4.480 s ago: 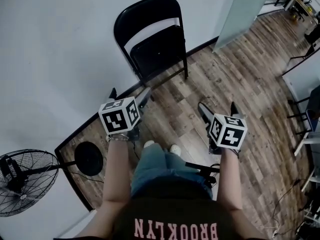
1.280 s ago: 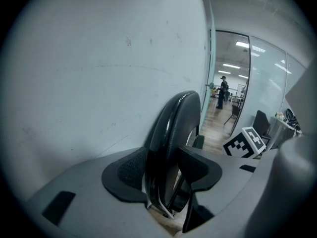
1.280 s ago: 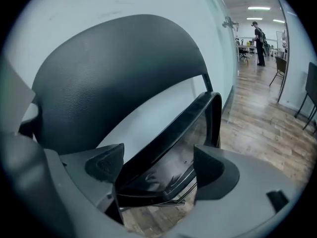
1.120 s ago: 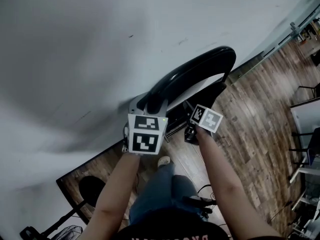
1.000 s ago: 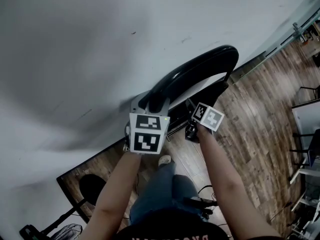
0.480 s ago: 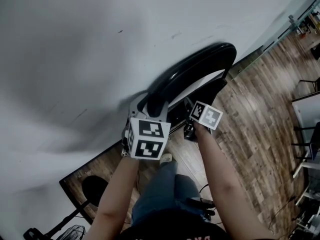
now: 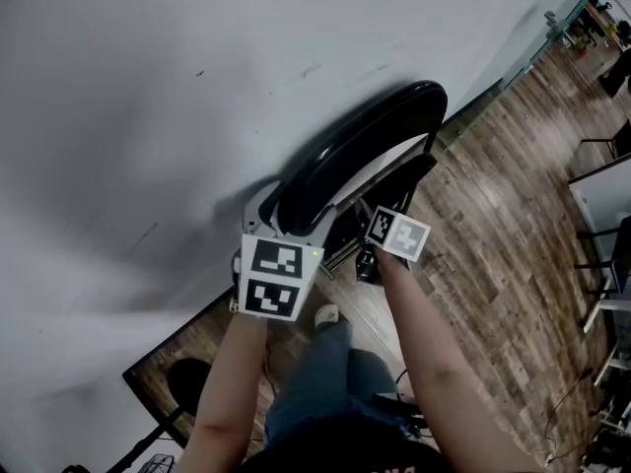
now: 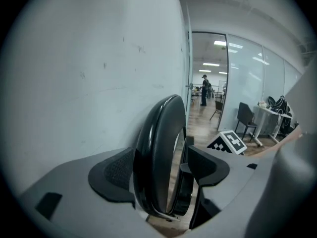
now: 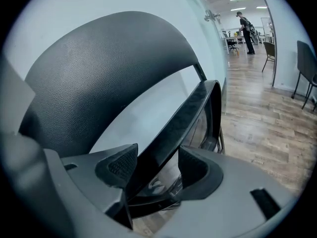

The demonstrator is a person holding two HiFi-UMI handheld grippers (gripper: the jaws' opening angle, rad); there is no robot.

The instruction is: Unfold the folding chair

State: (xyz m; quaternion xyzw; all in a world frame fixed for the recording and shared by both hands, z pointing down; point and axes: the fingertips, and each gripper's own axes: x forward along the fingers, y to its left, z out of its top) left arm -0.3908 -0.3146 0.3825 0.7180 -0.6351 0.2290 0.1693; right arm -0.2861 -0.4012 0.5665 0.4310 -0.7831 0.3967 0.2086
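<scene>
At the wall: the folding chair (image 7: 355, 141) stands close against the white wall (image 7: 148, 87) on the wood floor (image 7: 493, 225), directly in front of me. It is still folded, as it was a second ago, with the seat up flat under the backrest.

Left tongs: my left gripper (image 8: 161, 167) straddles the top rim of the backrest (image 8: 158, 143), which I see edge-on. Its jaws have just been opening and now stand about half apart with the rim between them. The pad away from the wall shows a gap, so nothing is clamped on this side.

Right tongs: my right gripper (image 9: 156, 167) has its jaws around the upper edge of the seat (image 9: 188, 113). They have just been closing, and both pads now sit against the panel, so they are partly closed with a hold on it.

What has changed: the grip has passed across. The left lets go of the backrest, and the right takes the seat.

What it means: I judge the seat is now the part I can move, and the frame is only loosely guarded by the left jaws.

Step in hand: probably drawing the seat edge down and toward me so the legs spread.

Progress: early, since nothing has opened yet.

Risk: with the backrest unclamped, the whole chair may tip or slide along the wall instead of unfolding.
</scene>
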